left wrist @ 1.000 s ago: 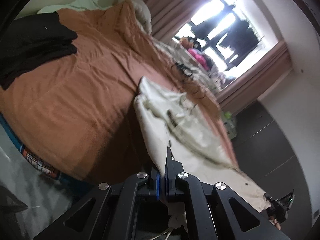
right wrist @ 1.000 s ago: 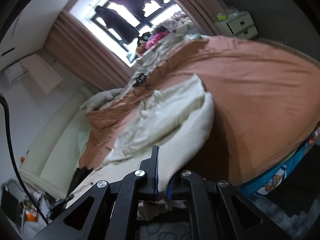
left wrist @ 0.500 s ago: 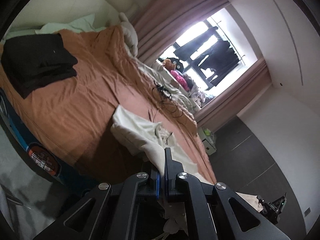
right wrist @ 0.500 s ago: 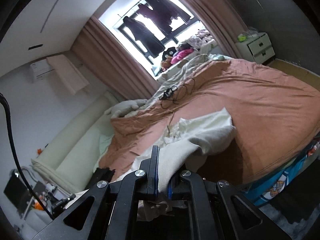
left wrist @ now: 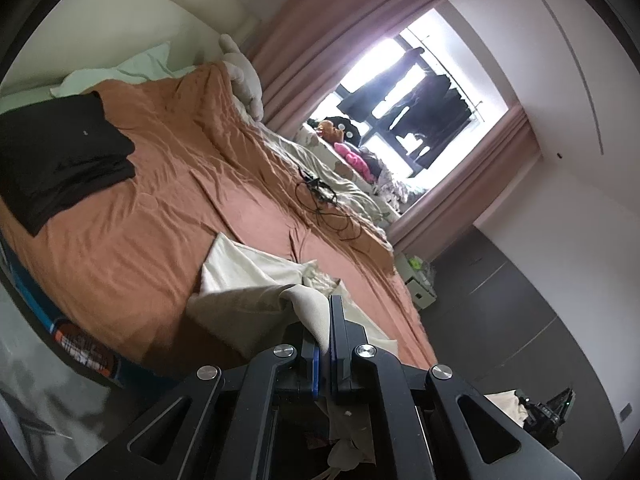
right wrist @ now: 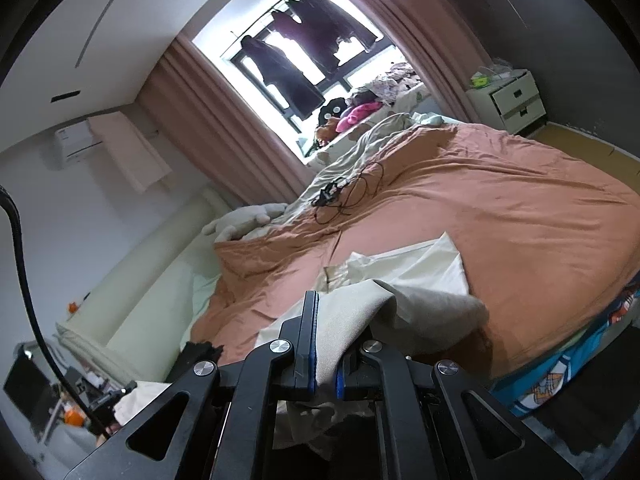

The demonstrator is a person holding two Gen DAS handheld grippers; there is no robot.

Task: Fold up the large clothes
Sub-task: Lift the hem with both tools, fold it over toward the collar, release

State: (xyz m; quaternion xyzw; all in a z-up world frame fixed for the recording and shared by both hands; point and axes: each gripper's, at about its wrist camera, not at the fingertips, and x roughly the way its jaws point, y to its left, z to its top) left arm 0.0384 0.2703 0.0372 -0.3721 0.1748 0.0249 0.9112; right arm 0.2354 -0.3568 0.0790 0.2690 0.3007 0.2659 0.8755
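Observation:
A cream-white garment (left wrist: 248, 276) lies partly on the orange bedspread (left wrist: 140, 220) near the bed's front edge. My left gripper (left wrist: 325, 344) is shut on one edge of it, with the cloth draping out between the fingers. My right gripper (right wrist: 326, 344) is shut on another edge of the same garment (right wrist: 416, 276), which rises from the bed to the jaws. The other gripper shows at the far right of the left wrist view (left wrist: 548, 412) and at the lower left of the right wrist view (right wrist: 108, 400). The cloth between the grippers hangs below view.
Folded black clothes (left wrist: 56, 156) lie on the bed's left side. A tangle of black cable (right wrist: 344, 196) lies mid-bed. A plush toy (right wrist: 244, 220) and a pale sheet are near the headboard. A white nightstand (right wrist: 508, 100) stands by the dark wall. The window has curtains.
Both grippers have pulled back and up from the bed with the garment. More of it has lifted off the bedspread, and it lies shorter and more bunched near the bed's front edge.

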